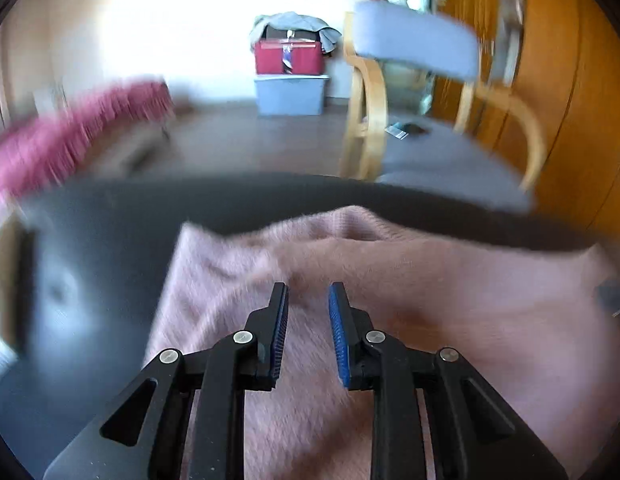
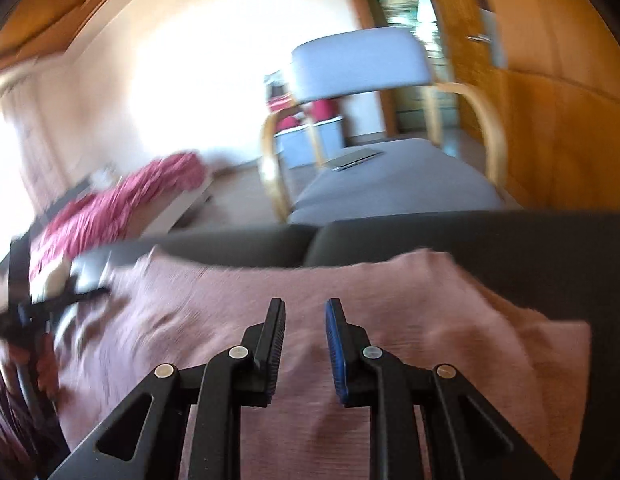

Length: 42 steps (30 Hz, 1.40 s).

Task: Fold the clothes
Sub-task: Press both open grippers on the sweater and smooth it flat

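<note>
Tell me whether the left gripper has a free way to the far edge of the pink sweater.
Probably yes. The left gripper is open above the pink sweater, and nothing lies between its fingers and the far edge on the dark table.

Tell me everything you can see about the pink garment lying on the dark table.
The pink garment is a soft, fuzzy knit, dusty pink, with no print visible. It lies spread across the dark table, rumpled near its far edge, where a hump rises. In the right wrist view one corner points toward the table's far right. Both the left gripper and the right gripper are above it with jaws apart and nothing between them; contact cannot be told. Motion blur hides seams, sleeves and collar.
</note>
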Tool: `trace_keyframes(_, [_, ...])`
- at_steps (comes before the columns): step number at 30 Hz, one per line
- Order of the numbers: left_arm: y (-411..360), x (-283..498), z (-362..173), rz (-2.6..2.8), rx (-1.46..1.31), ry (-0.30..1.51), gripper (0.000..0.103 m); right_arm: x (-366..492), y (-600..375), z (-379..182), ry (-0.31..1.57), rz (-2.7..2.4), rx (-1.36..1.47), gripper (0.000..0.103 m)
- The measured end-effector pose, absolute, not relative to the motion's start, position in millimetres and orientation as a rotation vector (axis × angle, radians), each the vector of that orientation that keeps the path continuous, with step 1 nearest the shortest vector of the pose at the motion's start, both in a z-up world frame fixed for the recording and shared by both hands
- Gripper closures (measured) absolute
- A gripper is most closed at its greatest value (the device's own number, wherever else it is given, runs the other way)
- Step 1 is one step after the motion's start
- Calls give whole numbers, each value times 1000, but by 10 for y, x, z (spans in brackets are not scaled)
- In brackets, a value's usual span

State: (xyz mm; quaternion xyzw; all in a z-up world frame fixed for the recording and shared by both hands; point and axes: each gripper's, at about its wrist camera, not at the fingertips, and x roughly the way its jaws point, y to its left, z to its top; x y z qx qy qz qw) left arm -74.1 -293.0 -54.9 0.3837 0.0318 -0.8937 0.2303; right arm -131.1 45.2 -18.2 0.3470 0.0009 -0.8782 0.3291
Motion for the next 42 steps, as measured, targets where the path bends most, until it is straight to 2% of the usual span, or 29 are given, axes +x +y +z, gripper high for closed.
trace_keyframes(2, [-2955, -906, -710, -2345, 1102, -33, 80, -1325, 366, -239, 65, -2310, 959, 83])
trace_keyframes(5, [-3133, -916, -721, -2273, 1063, -6, 73, -1455, 499, -332, -17, -2338, 1069, 82])
trace_keyframes(7, [-3295, -882, -759, -2169, 1052, 2, 64, -1519, 641, -365, -78, -2375, 1108, 82])
trace_keyframes(8, [-3378, -849, -760, -2159, 1046, 43, 60, -1529, 681, -387, -88, -2393, 1122, 83])
trace_keyframes(12, [-3515, -544, -613, -2225, 916, 237, 59, -1536, 667, -414, -55, -2417, 1129, 83])
trace_keyframes(18, [-3010, -262, -362, -2524, 800, 426, 59, -1496, 611, -410, 23, -2448, 1124, 82])
trace_keyframes(20, [-2724, -354, -404, -2648, 860, 331, 59, -1472, 593, -407, 51, -2460, 1122, 81])
trace_keyframes(22, [-2470, -581, -577, -2649, 1023, 137, 59, -1445, 573, -401, 79, -2472, 1119, 81])
trace_keyframes(24, [-2443, -698, -709, -2606, 1131, 62, 58, -1423, 551, -392, 108, -2487, 1111, 81])
trace_keyframes(26, [-2503, -675, -701, -2614, 1123, 100, 53, -1361, 535, -353, 138, -2508, 1075, 80])
trace_keyframes(30, [-2524, -627, -696, -2612, 1114, 111, 51, -1007, 388, -28, 198, -2464, 782, 80])
trace_keyframes(32, [-2478, -625, -699, -2603, 1105, 88, 51, -828, 148, 44, 243, -2330, 725, 80])
trace_keyframes(40, [-2409, -524, -532, -2599, 945, 116, 49, -761, -522, -354, 570, -2256, 842, 84])
trace_keyframes(42, [-2392, -499, -491, -2597, 905, 123, 48, -790, -552, -395, 593, -2260, 852, 84])
